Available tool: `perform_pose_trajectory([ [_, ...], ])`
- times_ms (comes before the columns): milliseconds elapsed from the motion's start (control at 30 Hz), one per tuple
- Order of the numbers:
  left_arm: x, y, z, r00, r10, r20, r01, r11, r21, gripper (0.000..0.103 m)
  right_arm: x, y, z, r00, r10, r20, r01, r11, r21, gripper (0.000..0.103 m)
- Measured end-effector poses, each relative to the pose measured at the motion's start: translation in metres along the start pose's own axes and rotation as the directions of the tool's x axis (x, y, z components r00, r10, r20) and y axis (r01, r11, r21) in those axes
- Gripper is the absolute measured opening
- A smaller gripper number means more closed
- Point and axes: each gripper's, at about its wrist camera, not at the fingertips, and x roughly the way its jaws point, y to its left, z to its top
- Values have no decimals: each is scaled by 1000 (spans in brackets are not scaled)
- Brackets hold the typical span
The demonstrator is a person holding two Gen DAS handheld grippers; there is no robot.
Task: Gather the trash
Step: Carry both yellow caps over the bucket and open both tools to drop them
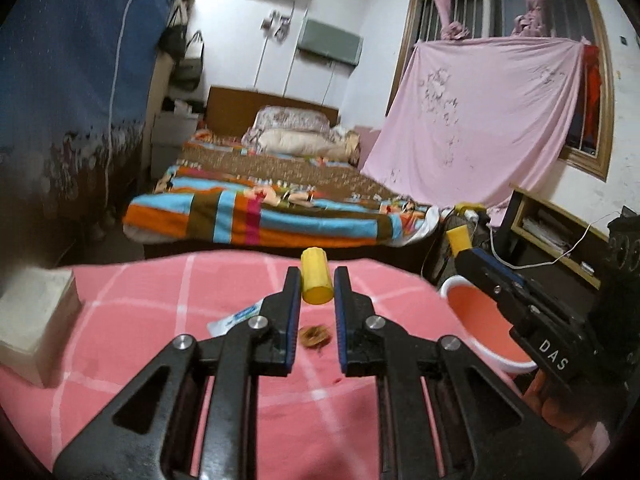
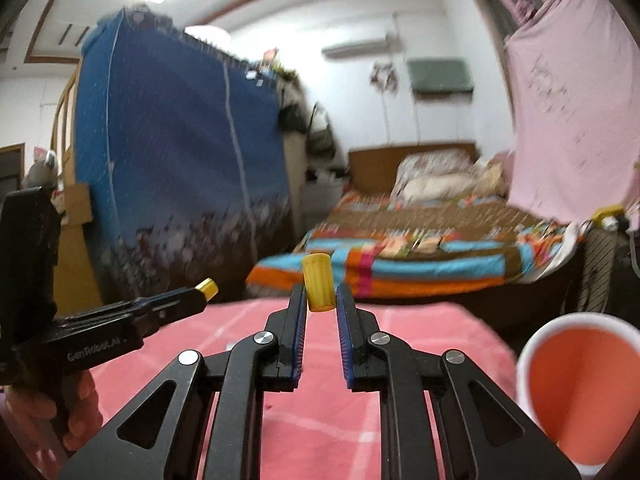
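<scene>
A small ribbed yellow plastic cylinder (image 1: 317,282) is held between the fingertips of the left gripper (image 1: 317,280), the fingers being closed to a narrow gap on it above the table covered in a pink checked cloth (image 1: 160,312). A like yellow cylinder (image 2: 318,288) is gripped at the fingertips of the right gripper (image 2: 318,294), whose fingers are likewise narrowed onto it. Both pieces are thus carried in the air, not resting on the cloth. A white bin with a pink-orange inside (image 1: 480,320) stands just beside the table's right edge, with the right gripper poised over it in the left view. On the cloth below the left gripper a brown crumpled scrap (image 1: 314,336) and a white-and-blue wrapper (image 1: 236,318) are left lying.

The step in hand is judged to be the carrying of picked-up trash to the bin. Next, each gripper would need to be brought over the bin's mouth and its fingers spread, after which the scrap and wrapper remain to be collected.
</scene>
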Motion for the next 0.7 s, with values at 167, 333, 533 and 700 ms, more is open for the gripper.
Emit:
perform_pose_trajectory([
  [167, -8, -22, 11, 996, -37, 80, 36, 999, 20, 0, -21, -17, 11, 995, -56, 77, 55, 998, 10, 13],
  [333, -8, -48, 18, 989, -87, 122, 82, 995, 48, 0, -40, -37, 16, 985, -115, 129, 112, 993, 29, 13],
  [533, 0, -85, 22, 976, -183, 121, 169, 979, 115, 0, -57, -68, 16, 965, -200, 169, 189, 979, 81, 13],
  [700, 14, -118, 23, 962, -254, 103, 233, 956, 178, 0, -66, -98, 16, 947, -272, 169, 250, 958, 139, 13],
])
